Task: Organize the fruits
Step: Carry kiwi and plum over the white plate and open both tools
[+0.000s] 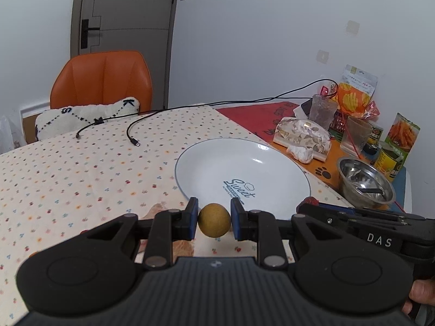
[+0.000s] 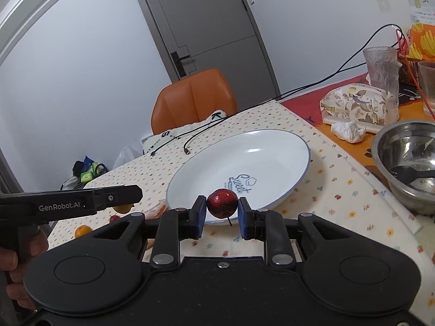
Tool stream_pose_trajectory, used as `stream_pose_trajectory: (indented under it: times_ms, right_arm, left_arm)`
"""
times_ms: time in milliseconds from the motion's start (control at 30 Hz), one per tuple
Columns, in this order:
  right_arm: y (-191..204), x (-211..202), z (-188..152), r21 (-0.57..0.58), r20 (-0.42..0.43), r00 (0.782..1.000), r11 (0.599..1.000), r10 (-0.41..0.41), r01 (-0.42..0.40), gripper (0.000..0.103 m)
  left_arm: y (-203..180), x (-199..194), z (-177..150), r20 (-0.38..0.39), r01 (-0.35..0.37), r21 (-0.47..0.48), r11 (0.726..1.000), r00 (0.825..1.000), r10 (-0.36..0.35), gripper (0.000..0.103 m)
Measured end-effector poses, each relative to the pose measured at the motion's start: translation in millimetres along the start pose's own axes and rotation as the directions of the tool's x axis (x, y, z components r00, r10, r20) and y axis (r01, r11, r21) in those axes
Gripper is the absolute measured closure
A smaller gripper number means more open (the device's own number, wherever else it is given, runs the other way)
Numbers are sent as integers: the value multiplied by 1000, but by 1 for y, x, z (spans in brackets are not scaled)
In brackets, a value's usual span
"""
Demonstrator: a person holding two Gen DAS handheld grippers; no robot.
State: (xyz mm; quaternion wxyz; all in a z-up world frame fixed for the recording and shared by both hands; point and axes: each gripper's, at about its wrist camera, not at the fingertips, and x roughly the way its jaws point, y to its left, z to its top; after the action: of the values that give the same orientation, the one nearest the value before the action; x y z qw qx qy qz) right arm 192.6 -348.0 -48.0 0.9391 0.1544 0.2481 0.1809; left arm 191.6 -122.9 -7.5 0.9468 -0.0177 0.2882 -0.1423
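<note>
Two handheld grippers hover above a table covered in a cream tablecloth (image 1: pixel 81 168) with small coloured dots. The left gripper (image 1: pixel 214 220) pinches a small round tan-brown fruit (image 1: pixel 214 220) between its blue pads — the fruit is lifted clear of the cloth, just before the near rim of a white plate (image 1: pixel 217 163) printed "Sweet". The right gripper (image 2: pixel 221 209) clamps a small dark red fruit (image 2: pixel 222 203) with a thin stem pointing down, held over the plate's near edge. The plate's white surface is bare.

In the right wrist view, an orange fruit (image 2: pixel 83 231) and a small red one (image 2: pixel 114 218) lie on the cloth at left, under the left gripper's body. To the plate's right stand a steel bowl (image 1: pixel 365 182), a floral tissue pack (image 1: pixel 303 135) and glass tumblers — snack bags behind them. An orange chair (image 1: pixel 103 81) stands at the far side.
</note>
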Motion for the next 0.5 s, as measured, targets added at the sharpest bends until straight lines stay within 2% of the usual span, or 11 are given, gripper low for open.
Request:
stream_pose_trajectory:
  times_ms: [333, 500]
  right_arm:
    - [-28, 24, 14, 47, -37, 999, 999, 11, -10, 80]
    - [-30, 34, 24, 57, -70, 997, 998, 23, -19, 80]
  left_arm:
    - [-12, 44, 17, -50, -4, -10, 1000, 999, 4, 80]
    - [-11, 60, 25, -82, 2, -61, 998, 997, -7, 80]
